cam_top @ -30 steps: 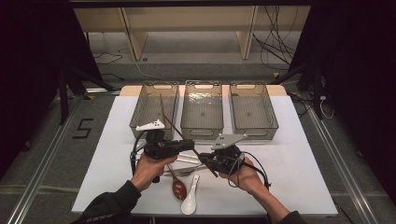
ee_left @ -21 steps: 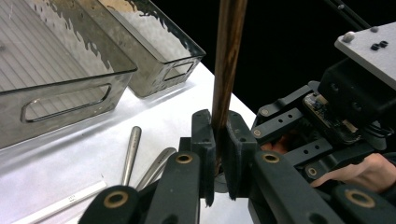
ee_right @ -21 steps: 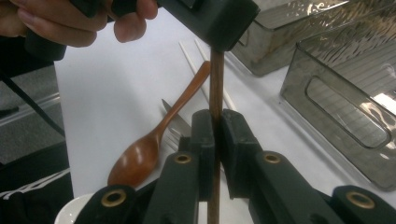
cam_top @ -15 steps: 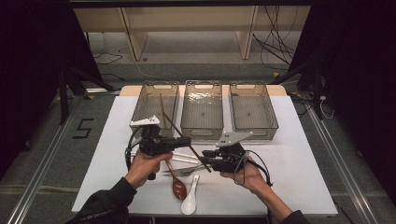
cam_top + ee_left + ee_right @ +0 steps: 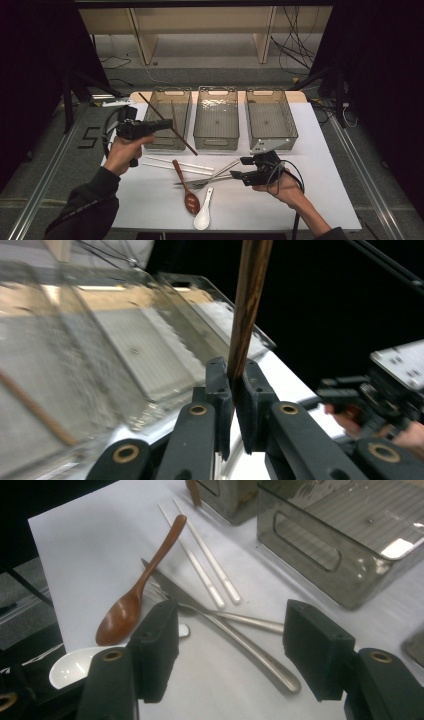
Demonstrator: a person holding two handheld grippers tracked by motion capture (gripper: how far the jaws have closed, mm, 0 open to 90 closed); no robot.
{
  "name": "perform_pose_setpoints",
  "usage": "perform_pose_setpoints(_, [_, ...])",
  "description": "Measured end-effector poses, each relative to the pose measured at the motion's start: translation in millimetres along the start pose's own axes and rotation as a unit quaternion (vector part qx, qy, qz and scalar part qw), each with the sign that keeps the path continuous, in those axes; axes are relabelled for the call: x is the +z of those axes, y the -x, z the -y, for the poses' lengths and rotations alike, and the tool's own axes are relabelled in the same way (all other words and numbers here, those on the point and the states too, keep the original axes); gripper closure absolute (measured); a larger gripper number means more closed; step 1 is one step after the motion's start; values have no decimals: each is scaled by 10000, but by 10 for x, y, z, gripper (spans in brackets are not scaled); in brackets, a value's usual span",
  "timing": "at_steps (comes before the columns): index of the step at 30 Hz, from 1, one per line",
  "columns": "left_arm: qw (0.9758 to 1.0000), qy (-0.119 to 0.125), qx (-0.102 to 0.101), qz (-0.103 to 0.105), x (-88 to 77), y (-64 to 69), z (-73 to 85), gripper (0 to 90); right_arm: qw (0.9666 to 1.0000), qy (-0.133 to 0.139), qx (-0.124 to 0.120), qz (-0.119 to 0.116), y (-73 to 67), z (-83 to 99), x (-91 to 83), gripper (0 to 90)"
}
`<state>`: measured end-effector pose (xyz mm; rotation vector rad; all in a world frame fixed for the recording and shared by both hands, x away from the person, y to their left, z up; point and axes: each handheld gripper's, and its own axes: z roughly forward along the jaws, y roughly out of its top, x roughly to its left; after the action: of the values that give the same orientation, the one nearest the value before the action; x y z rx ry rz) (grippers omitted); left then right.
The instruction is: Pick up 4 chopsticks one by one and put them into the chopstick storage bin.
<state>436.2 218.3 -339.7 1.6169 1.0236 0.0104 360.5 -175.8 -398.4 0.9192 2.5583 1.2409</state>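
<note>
Left gripper (image 5: 167,123) fingers clamped on dark wooden chopstick (image 5: 248,305) above leftmost bin (image 5: 169,120), right gripper (image 5: 227,645) fingers spread wide over cutlery on table (image 5: 330,190)

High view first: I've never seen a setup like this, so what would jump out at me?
Probably the long dark wooden chopstick, lifted at a slant and clamped in the left gripper, in front of the leftmost of three clear bins that line the table's far edge. Next, the loose cutlery lying on the white table: a brown wooden spoon, a white ceramic spoon and a metal fork, with the right gripper open beside them.
</note>
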Motion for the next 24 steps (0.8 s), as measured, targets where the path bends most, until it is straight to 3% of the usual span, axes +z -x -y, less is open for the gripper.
perform_pose_setpoints(9, [9985,40,-262,-482,-78,-339,-315,842,9999,29,137,99,30,98,-95,359])
perform_pose_setpoints(14, [9968,-52,-340,-722,9,-452,-421,841,9998,16,156,81,23,112,-101,356])
perform_pose_setpoints(17, [9951,-182,-237,-943,69,-494,-481,841,9999,0,132,69,23,115,-87,355])
perform_pose_setpoints(24, [9914,-360,-309,-1219,190,-632,-509,840,9998,-53,154,62,31,122,-76,352])
